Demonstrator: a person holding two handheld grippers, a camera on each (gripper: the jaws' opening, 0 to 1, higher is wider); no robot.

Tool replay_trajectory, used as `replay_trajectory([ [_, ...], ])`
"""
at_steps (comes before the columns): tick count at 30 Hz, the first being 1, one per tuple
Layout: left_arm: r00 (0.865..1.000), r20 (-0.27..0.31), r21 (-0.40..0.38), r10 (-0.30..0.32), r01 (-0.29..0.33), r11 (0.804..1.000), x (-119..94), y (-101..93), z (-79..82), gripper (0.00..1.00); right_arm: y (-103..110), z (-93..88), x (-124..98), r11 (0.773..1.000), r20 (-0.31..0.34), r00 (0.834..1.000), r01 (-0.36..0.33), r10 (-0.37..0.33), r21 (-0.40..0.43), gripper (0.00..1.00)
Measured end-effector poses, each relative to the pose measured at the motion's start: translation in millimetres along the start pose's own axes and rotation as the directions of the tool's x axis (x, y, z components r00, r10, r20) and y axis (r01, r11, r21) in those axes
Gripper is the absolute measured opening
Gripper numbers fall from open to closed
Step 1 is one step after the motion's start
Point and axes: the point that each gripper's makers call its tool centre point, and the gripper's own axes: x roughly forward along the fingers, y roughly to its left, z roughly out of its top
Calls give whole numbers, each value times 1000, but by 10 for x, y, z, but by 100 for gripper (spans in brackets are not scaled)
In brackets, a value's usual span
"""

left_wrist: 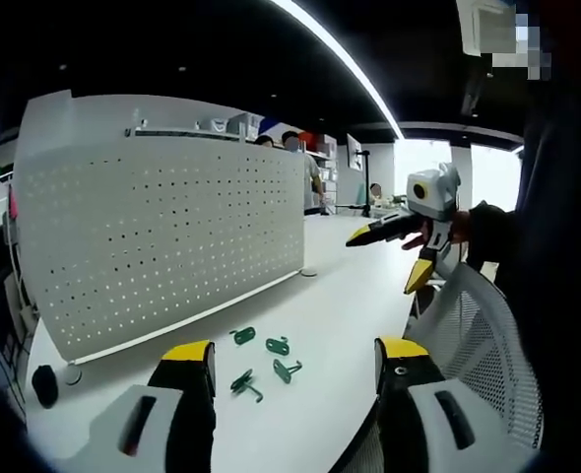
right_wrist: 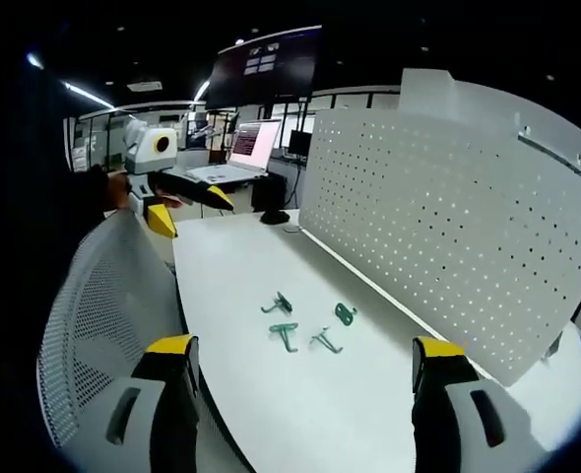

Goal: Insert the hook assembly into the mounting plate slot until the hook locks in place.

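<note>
Four green hooks (left_wrist: 264, 361) lie loose on the white table (left_wrist: 340, 286), bunched together in a little cluster just in front of the white pegboard (left_wrist: 162, 232), none of them touching it. In the right gripper view the same hooks (right_wrist: 305, 325) sit mid-table, with the pegboard (right_wrist: 448, 236) standing upright along the table's (right_wrist: 241, 266) far edge, its rows of small holes running across the whole panel. The left gripper (left_wrist: 295, 370) hangs above the near edge of the table, jaws spread wide and holding nothing, the hooks showing in the gap between its yellow tips. The right gripper (right_wrist: 305, 365) is likewise parted and empty, well back from the hooks. Each gripper also turns up in the other's picture: the right gripper (left_wrist: 399, 254) is out to the side in the left gripper view, held in the air with its yellow-tipped jaws apart, and the left gripper (right_wrist: 187, 209) appears in the right gripper view, also raised clear of the table with jaws apart. A white mesh chair back (left_wrist: 492, 345) sits close by the table's edge, seen again in the right gripper view (right_wrist: 103, 315). A small black round object (left_wrist: 44, 384) rests near the foot of the pegboard. Farther off, an open laptop (right_wrist: 241, 153) stands on a desk under a dark monitor (right_wrist: 266, 64), and a long ceiling light (left_wrist: 335, 54) streaks overhead.
</note>
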Motion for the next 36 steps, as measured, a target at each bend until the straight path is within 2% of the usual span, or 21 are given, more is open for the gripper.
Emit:
replay_trajectory([
  [18, 1000, 22, -13, 13, -13, 1000, -16, 46, 39, 67, -43, 82, 305, 998, -20, 998, -61, 61, -23, 83],
  [31, 999, 29, -6, 28, -27, 1000, -27, 83, 48, 67, 118, 310, 743, 980, -38, 983, -181, 179, -84, 71],
  [36, 999, 24, 4, 32, -32, 999, -28, 79, 48, 67, 187, 346, 949, 966, -53, 972, -235, 231, -107, 66],
])
